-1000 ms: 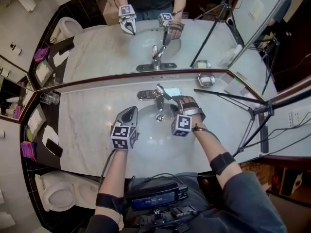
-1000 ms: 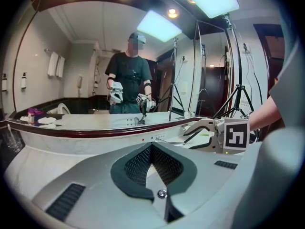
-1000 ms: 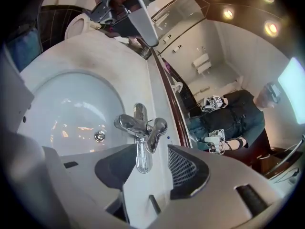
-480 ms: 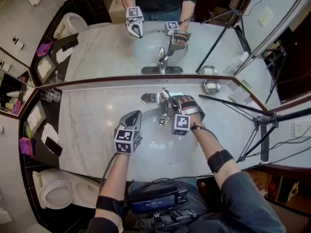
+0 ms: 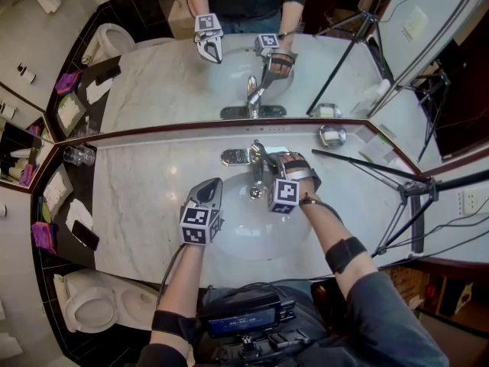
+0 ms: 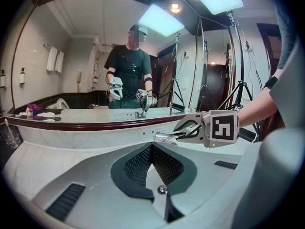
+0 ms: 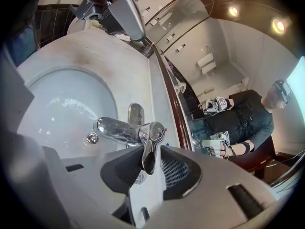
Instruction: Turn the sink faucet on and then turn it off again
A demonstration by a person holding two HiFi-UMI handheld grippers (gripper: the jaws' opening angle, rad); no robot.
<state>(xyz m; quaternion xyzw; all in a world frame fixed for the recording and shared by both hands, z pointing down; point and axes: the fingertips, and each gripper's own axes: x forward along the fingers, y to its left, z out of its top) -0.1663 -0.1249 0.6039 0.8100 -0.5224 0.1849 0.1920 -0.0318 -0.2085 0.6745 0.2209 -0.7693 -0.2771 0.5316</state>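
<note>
1. The faucet [image 5: 257,161] stood at the back edge of the sink [image 5: 237,239], which was set into the marble tabletop [image 5: 141,205] just below the mirror [image 5: 153,75].
2. The right tongs [image 5: 269,165] reached in from the right side of the sink and pointed down at the top of the faucet.
3. In the right gripper view, the faucet handle [image 7: 150,144] stood between the 2 dark pads of the right tongs. The jaws had just been closing, and the pads lay against both sides of the handle, grasping it.
4. In the same view, the chrome spout [image 7: 116,130] pointed out over the bowl, with the drain plug [image 7: 92,138] beside it.
5. The left tongs [image 5: 212,184] hung over the left part of the sink, well apart from the faucet.
6. In the left gripper view, their jaws were clenched together with nothing between them.
7. A drinking glass [image 5: 76,155] stood at the far left end of the tabletop, against the mirror.
8. A small metal dish [image 5: 332,134] sat to the right of the faucet, near the mirror.
</note>
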